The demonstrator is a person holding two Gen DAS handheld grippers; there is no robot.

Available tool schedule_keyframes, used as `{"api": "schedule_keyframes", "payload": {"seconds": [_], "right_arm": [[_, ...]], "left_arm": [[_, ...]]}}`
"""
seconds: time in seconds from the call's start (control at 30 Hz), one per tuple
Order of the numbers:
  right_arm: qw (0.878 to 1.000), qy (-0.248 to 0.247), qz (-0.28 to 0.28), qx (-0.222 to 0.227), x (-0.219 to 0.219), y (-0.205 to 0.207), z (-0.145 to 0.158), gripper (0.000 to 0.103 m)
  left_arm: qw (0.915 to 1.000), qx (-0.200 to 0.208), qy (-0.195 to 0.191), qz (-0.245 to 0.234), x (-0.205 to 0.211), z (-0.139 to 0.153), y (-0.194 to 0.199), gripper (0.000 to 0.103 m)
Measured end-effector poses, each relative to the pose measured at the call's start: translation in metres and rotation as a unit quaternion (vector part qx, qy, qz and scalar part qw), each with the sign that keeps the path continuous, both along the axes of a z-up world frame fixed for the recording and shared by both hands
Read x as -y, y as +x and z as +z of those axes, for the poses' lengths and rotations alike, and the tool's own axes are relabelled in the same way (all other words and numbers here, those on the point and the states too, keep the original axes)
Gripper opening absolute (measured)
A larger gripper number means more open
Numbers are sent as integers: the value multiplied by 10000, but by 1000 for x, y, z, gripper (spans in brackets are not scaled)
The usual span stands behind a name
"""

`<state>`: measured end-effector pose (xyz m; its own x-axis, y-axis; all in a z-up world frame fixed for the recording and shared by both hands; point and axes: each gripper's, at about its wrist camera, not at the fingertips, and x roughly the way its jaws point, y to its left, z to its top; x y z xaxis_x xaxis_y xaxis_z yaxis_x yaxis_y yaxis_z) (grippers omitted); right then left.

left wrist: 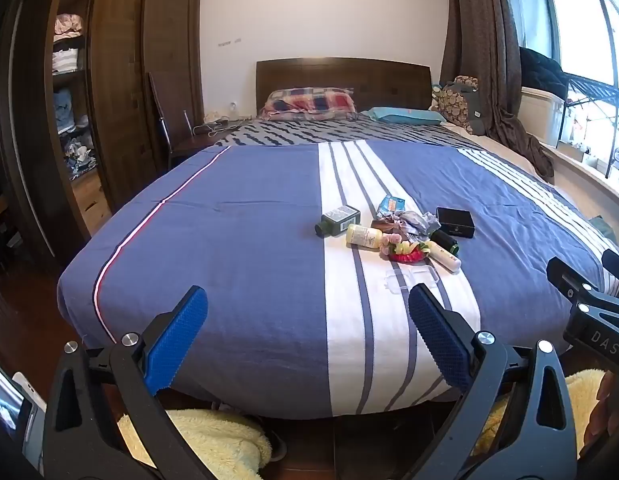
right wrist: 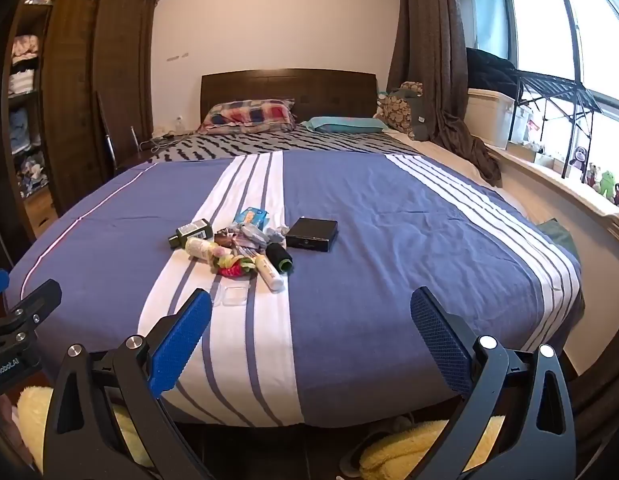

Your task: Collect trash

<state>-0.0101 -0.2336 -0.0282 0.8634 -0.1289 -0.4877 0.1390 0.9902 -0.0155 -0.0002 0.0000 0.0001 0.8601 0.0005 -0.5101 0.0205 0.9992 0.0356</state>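
- Two tools in play. The left tool point(left wrist: 307, 334) and the right tool point(right wrist: 311, 336) both have their jaws spread wide with nothing between them, hanging over the foot of the bed point(left wrist: 237, 264).
- Each one has two black arms with blue pads in a bumpy, dimpled texture. A bit of the right tool's black frame pokes in at the edge of the left wrist view.
- The trash is all in one heap on the white stripe of the bedspread, well ahead of both tools, nothing touching either.
- Counting the heap: one dark green squarish bottle point(left wrist: 336, 220) lying on its side, one cream bottle with a label point(left wrist: 364, 236), one white tube-like bottle point(right wrist: 269, 273), one dark round bottle or spool with a green end point(right wrist: 280, 257), one flat black box point(right wrist: 312, 234), one blue snack packet point(right wrist: 252, 216).
- Also one clear plastic case point(left wrist: 409, 278), lying nearest the tools, pretty see-through so it's hard to spot.
- In the middle there's crumpled wrapper stuff point(left wrist: 409, 222), shiny and wrinkly. Can't count the pieces.
- A red, yellow and pink bundle point(left wrist: 403, 251) sits in front, soft looking. Could be fake flowers, can't really tell.
- Two pillows at the headboard: one plaid point(left wrist: 309, 103), one teal point(left wrist: 405, 115).
- Fluffy yellow fabric point(left wrist: 213, 440) shows below the tools, mostly hidden by the arms.
- Fisheye bends everything at the edges.
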Motion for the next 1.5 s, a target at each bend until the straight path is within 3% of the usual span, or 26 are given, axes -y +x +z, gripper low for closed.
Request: {"api": "schedule_keyframes", "payload": {"seconds": [1.5], "right_arm": [[9997,11,216,112,-8,-4,9,100]], "left_arm": [[9999,149,-71,47,-5,13,-7,95]]}}
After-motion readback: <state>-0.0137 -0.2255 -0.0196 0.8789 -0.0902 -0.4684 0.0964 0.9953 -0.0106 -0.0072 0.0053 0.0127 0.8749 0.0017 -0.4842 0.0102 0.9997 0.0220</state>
